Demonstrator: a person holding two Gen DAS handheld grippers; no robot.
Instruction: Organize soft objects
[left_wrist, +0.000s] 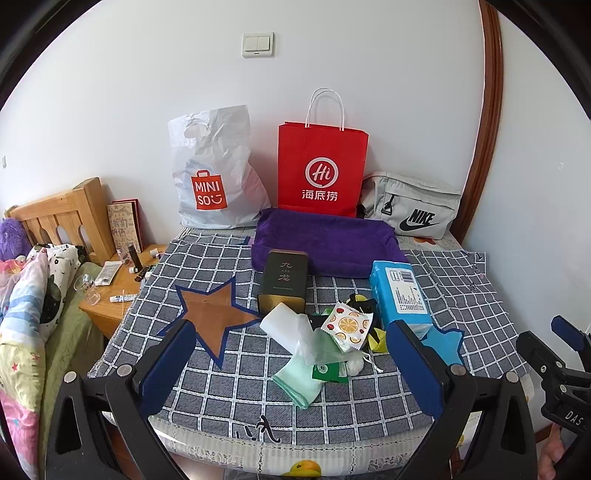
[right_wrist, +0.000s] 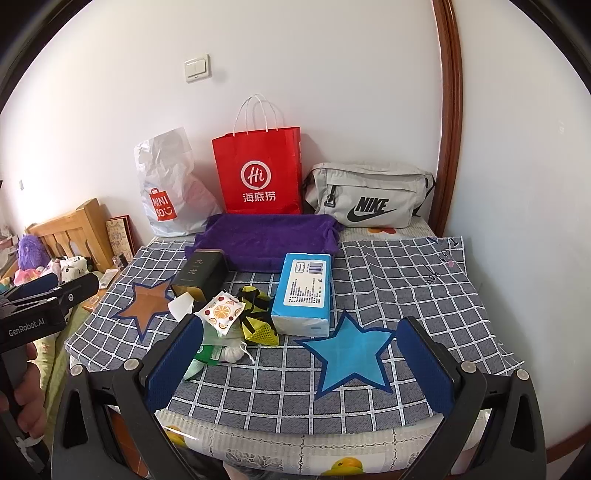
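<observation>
Hovering low over the near edge of the worktop (left_wrist: 388, 398), the left tool (left_wrist: 291, 363) has its blue pads spread wide with nothing between them. The right tool (right_wrist: 299, 363) is spread just as wide and empty, held above the same near edge.

A grey checked cloth (right_wrist: 399, 280) covers the worktop, with a brown star (left_wrist: 218, 314) sewn on its left side and a blue star (right_wrist: 351, 354) on its right. The soft things lie heaped in the middle, between the two stars: a mint-green cloth (left_wrist: 297, 380), a white folded piece (left_wrist: 280, 323), a fruit-print packet (left_wrist: 347, 326) (orange slices on white), a yellow and black mesh pouch (right_wrist: 258, 314) and a small white drawstring pouch (right_wrist: 232, 352). A green packet (left_wrist: 328, 373) pokes out from under the heap.

Just behind the heap stands a dark tin (left_wrist: 284, 278), and to its right lies a blue tissue pack (right_wrist: 304, 291), touching the mesh pouch. A purple towel (left_wrist: 325, 240) lies folded behind them. Along the wall stand a white plastic bag (left_wrist: 218, 173), a red paper bag (left_wrist: 321, 166) and a grey waist bag (right_wrist: 369, 195).

A wooden nightstand (left_wrist: 118, 291) sits left of the worktop.
</observation>
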